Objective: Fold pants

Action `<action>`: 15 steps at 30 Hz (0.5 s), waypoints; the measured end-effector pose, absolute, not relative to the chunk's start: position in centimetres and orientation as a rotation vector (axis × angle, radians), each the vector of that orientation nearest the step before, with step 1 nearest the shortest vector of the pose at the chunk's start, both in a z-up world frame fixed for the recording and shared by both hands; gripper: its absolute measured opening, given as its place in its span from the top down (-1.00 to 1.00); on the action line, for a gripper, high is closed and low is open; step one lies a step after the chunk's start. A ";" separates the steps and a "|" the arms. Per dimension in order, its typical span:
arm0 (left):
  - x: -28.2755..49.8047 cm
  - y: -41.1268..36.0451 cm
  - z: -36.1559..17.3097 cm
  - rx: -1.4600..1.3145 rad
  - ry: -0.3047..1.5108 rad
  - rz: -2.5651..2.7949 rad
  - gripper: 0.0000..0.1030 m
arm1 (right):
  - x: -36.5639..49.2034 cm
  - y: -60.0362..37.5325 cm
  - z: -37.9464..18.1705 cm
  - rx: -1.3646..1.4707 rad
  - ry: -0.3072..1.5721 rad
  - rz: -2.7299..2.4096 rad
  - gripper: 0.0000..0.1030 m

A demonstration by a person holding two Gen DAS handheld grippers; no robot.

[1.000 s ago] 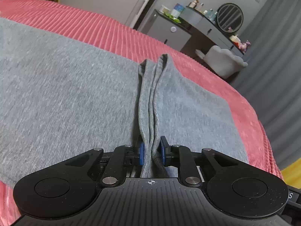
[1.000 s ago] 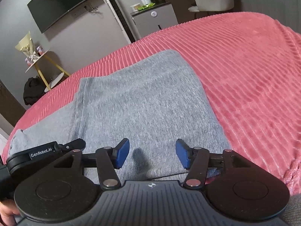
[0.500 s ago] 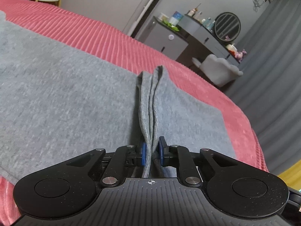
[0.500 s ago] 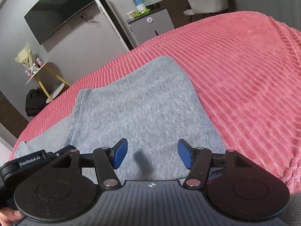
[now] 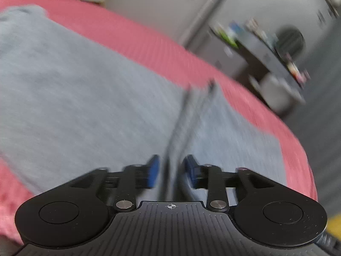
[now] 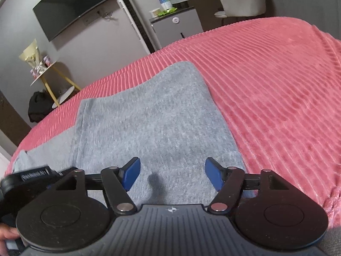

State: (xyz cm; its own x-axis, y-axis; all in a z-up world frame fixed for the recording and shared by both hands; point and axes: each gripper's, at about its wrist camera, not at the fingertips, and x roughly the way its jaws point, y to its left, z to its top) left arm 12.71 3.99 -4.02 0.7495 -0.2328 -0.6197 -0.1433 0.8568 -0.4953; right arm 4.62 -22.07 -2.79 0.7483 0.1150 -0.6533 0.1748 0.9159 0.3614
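Observation:
Grey pants (image 6: 153, 123) lie folded on a pink ribbed bedspread (image 6: 277, 89). In the blurred left wrist view the pants (image 5: 85, 98) fill the middle, and a raised fold of grey fabric (image 5: 181, 132) runs between the pads. My left gripper (image 5: 171, 171) has its blue pads parted, with a gap on each side of the fold. It also shows at the lower left of the right wrist view (image 6: 36, 177). My right gripper (image 6: 172, 176) is open wide and empty just above the near edge of the pants.
A wall TV (image 6: 72, 6), a tall white tower unit (image 6: 134, 19) and a grey cabinet (image 6: 177, 27) stand beyond the bed. A white chair (image 6: 243, 0) is at the back right, a small yellow-legged side table (image 6: 51, 74) at the left.
My left gripper has opened and let go of the fold of grey fabric, and its view is now motion-blurred. The right gripper stays open and has shifted slightly.

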 end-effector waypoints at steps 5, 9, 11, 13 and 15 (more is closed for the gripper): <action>10.4 12.3 -1.1 -0.762 0.612 0.162 -0.44 | 4.7 -22.7 -3.0 0.473 0.731 -0.022 -0.47; 7.3 20.6 -0.4 -0.876 0.474 0.350 -0.50 | 4.7 -22.8 -3.1 0.498 0.730 -0.010 -0.56; 6.0 24.1 -1.4 -0.907 0.465 0.442 -0.49 | 4.8 -22.6 -3.1 0.496 0.732 -0.006 -0.63; 4.8 26.9 -3.4 -0.966 0.461 0.493 -0.49 | 4.9 -22.4 -3.1 0.491 0.736 -0.003 -0.66; 4.3 28.3 -5.4 -1.054 0.450 0.471 -0.49 | 5.0 -22.3 -3.2 0.481 0.738 -0.001 -0.68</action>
State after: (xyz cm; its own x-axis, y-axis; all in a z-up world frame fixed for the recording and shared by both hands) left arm 4.32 28.33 -5.42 0.8135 0.1510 -0.5616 -0.5678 0.4146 -0.7111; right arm 5.02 -22.26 -3.15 0.7446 0.1652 -0.6468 0.1675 0.8917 0.4206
